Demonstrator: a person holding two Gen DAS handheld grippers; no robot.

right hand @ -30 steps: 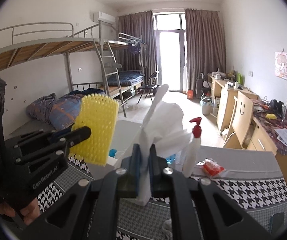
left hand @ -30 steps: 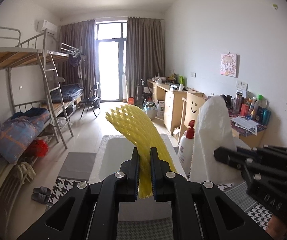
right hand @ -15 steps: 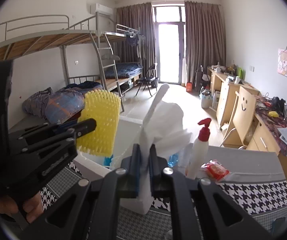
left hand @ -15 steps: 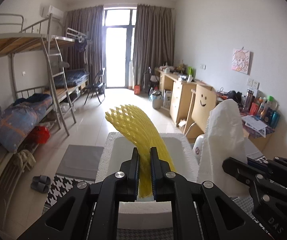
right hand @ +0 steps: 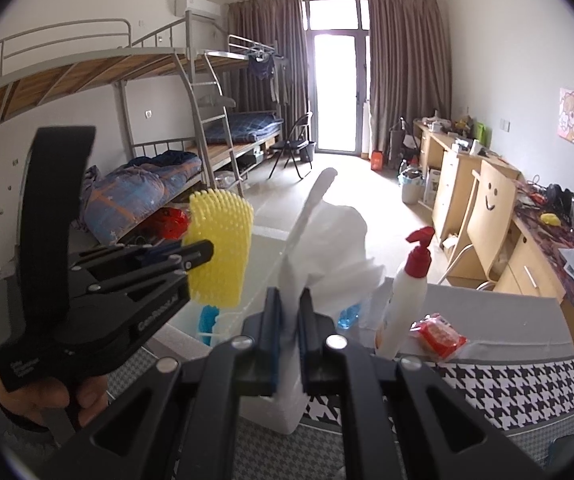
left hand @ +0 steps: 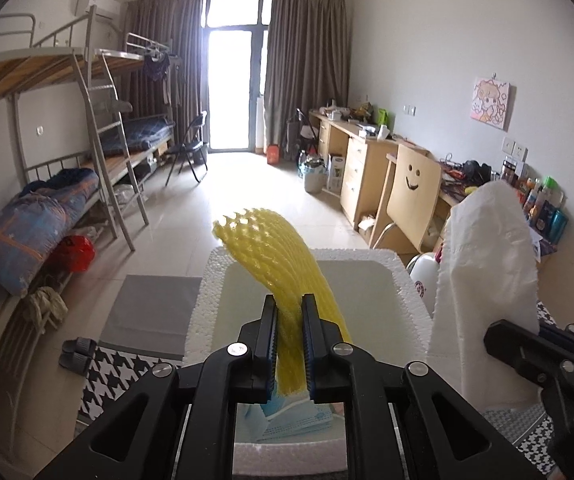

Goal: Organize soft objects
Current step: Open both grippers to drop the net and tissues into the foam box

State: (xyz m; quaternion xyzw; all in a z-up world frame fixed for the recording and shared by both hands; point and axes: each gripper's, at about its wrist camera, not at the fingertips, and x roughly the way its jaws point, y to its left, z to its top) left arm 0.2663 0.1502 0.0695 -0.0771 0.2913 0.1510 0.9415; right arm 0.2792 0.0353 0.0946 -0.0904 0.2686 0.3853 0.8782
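My left gripper [left hand: 289, 320] is shut on a yellow foam net sleeve [left hand: 275, 256] and holds it above the open white foam box [left hand: 403, 280]. The sleeve [right hand: 219, 252] and left gripper [right hand: 191, 258] also show in the right wrist view. My right gripper [right hand: 289, 308] is shut on a white tissue [right hand: 327, 240], held up over the box's near right side; it shows in the left wrist view [left hand: 487, 272] too. A blue face mask [left hand: 295, 424] lies inside the box.
A white pump bottle with a red top [right hand: 407, 292] and a red packet [right hand: 439, 336] stand on the houndstooth-covered table [right hand: 527, 388] right of the box. Bunk beds [left hand: 67, 160] are at left, desks and a chair [left hand: 411, 200] at right.
Both grippers have moved forward and over the foam box with their objects still held. The box's inside and the blue mask have come into view.
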